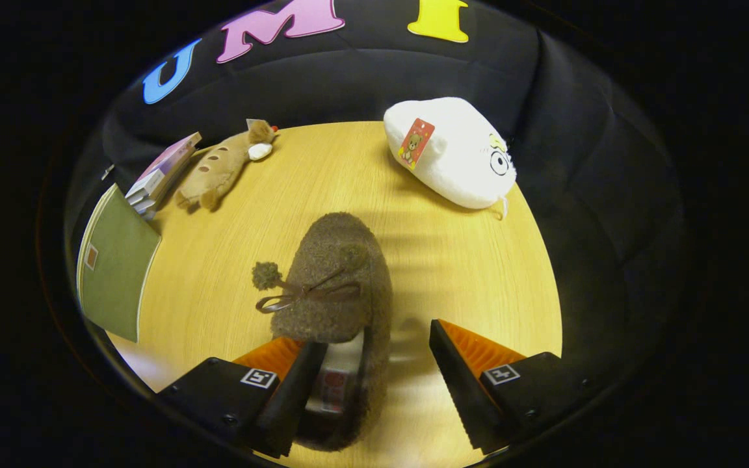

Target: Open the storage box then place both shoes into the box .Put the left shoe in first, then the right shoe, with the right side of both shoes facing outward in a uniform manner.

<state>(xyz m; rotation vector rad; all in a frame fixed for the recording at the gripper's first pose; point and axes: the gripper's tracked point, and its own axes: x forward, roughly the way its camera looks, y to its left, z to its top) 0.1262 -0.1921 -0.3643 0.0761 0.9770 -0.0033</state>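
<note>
A brown fuzzy shoe (pixel 339 286) with a ribbon bow and a pompom lies on the wooden table (pixel 465 273), toe pointing away from me. Its heel end and opening sit between my fingers. My gripper (pixel 374 337) is open. The left finger (pixel 296 383) is right against the shoe's left side at the opening. The right finger (pixel 456 370) stands apart from the shoe's right side, with a strip of table showing between them. I cannot tell whether the shoe rests on the table or is slightly raised.
A white plush toy (pixel 456 153) with a red tag lies at the far right of the table. A brown plush animal (pixel 222 169) lies at the far left beside a stack of books (pixel 163 172). A green notebook (pixel 114 266) overhangs the left edge.
</note>
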